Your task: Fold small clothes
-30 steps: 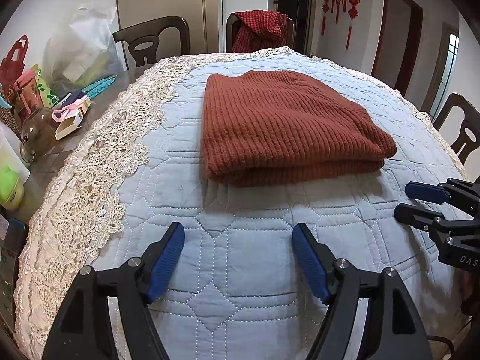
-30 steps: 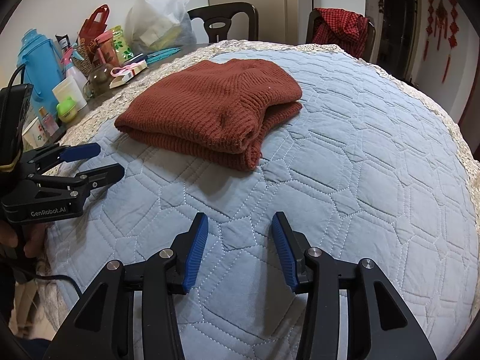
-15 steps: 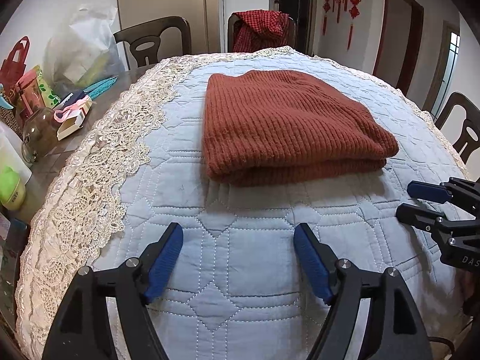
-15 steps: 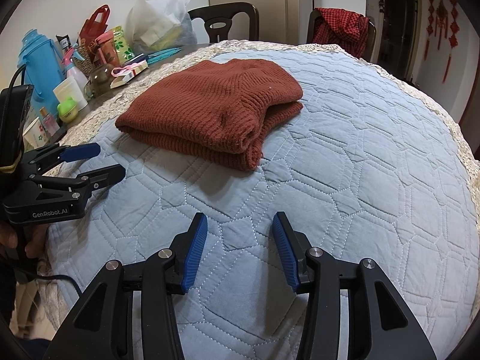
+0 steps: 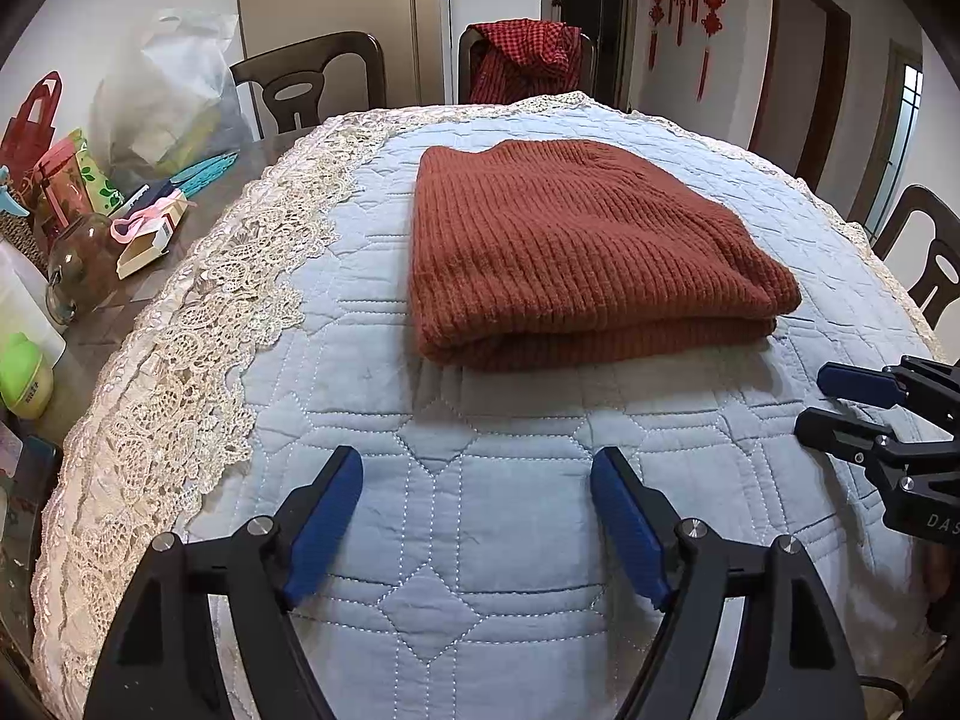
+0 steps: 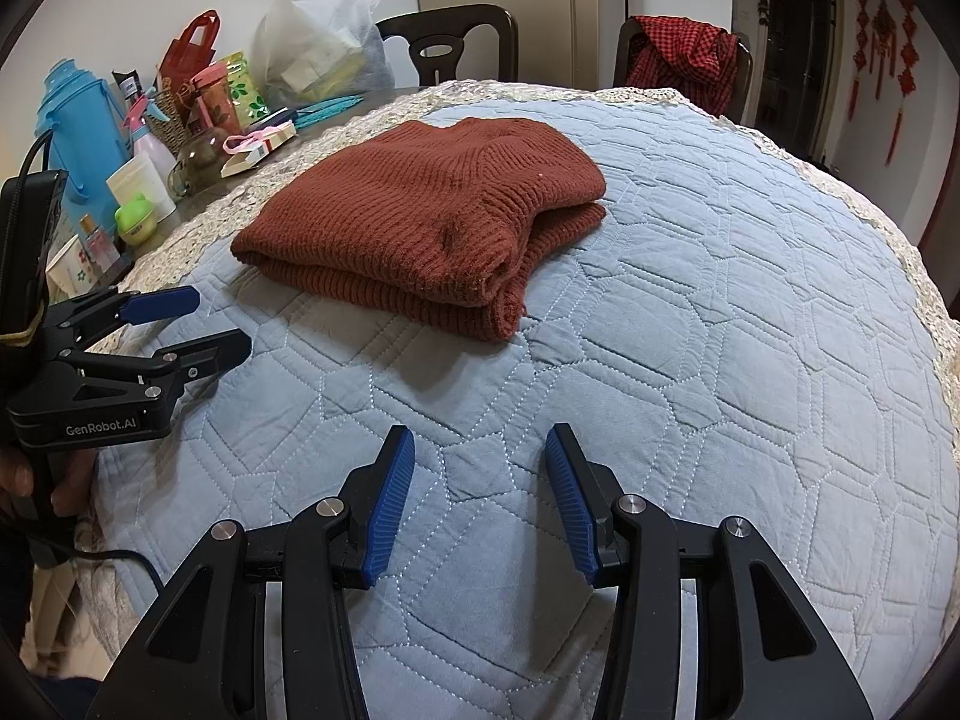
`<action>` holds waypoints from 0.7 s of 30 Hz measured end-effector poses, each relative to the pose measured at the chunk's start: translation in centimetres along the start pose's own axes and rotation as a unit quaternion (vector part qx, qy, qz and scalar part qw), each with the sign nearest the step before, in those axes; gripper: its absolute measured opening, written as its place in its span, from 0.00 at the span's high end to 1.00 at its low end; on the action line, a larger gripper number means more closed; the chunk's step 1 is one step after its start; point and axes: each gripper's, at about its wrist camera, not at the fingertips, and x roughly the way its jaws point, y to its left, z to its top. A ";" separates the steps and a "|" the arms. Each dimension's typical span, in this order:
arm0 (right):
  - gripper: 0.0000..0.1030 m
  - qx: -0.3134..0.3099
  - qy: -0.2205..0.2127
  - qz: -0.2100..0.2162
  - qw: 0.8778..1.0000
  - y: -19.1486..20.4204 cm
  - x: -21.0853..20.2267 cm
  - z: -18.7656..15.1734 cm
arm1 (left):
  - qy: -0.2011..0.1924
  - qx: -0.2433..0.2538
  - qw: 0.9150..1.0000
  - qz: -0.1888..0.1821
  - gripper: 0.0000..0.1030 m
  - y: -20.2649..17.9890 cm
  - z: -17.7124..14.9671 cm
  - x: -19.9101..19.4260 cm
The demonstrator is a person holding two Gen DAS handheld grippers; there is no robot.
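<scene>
A rust-brown knit sweater [image 5: 576,252] lies folded into a compact rectangle on the blue quilted cover [image 5: 456,480]; it also shows in the right wrist view [image 6: 432,222]. My left gripper [image 5: 477,468] is open and empty, held short of the sweater's near edge. My right gripper [image 6: 480,450] is open and empty, also short of the sweater. Each gripper shows in the other's view, the right one [image 5: 840,396] at the right edge and the left one [image 6: 204,324] at the left edge.
A lace border [image 5: 198,336] edges the cover on the left. Beyond it stand bottles, a jar [image 5: 78,264], a blue flask [image 6: 72,138], bags [image 6: 318,36] and small boxes. Dark chairs [image 5: 312,84] ring the table; one holds a red checked cloth [image 5: 528,60].
Both grippers have barely drifted; the sweater lies unmoved.
</scene>
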 end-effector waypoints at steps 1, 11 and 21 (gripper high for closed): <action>0.55 0.000 0.000 0.000 1.000 0.0 0.0 0.0 | 0.000 0.000 1.000 0.000 0.21 0.0 0.0 0.0; 0.54 0.001 0.000 0.002 1.000 0.2 0.0 0.0 | 0.000 0.001 1.000 0.002 0.21 0.1 0.0 0.0; 0.54 0.002 0.000 0.002 1.000 0.3 0.0 0.0 | 0.001 -0.001 1.000 0.002 0.20 0.4 0.0 0.1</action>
